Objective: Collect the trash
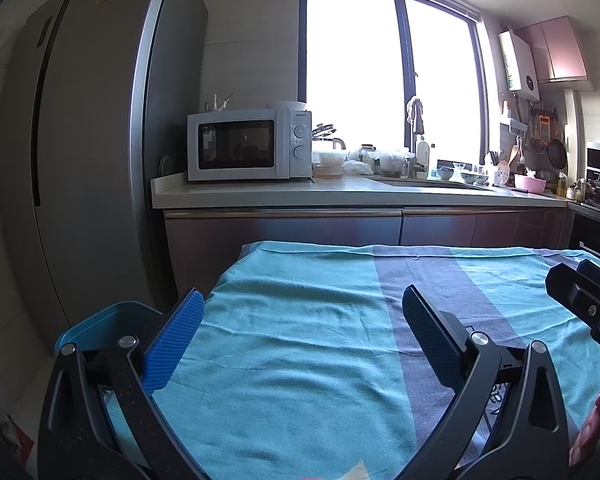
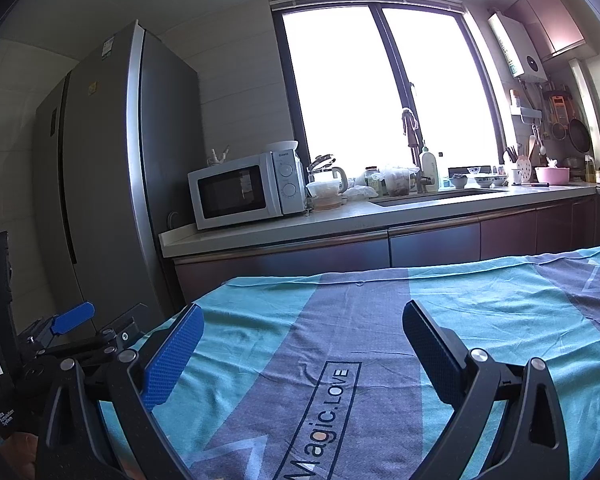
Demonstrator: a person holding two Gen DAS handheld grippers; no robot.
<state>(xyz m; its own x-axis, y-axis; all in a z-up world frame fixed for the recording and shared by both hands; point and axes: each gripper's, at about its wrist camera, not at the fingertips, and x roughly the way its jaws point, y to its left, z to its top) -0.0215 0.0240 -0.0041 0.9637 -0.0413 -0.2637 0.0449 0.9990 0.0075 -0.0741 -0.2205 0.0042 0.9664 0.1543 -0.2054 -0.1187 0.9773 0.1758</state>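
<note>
My left gripper (image 1: 302, 320) hangs open over a table covered in a teal and purple cloth (image 1: 300, 360), with nothing between its blue pads (image 1: 176, 344). A small pale scrap (image 1: 356, 472) pokes in at the bottom edge of the left wrist view, below the fingers. A blue bin (image 1: 100, 324) stands off the table's left side, partly hidden behind the left finger. My right gripper (image 2: 302, 328) is open as well and holds nothing, above the cloth's "Magic.LOVE" print (image 2: 324, 412). Each gripper shows in the other's view: the right gripper (image 1: 584, 300) and the left gripper (image 2: 76, 320).
A tall grey fridge (image 2: 112, 168) stands at the left. Beyond the table runs a kitchen counter (image 1: 340, 194) with a white microwave (image 1: 248, 146), a sink, bowls and bottles under a bright window. A hand (image 1: 592, 432) shows at the lower right.
</note>
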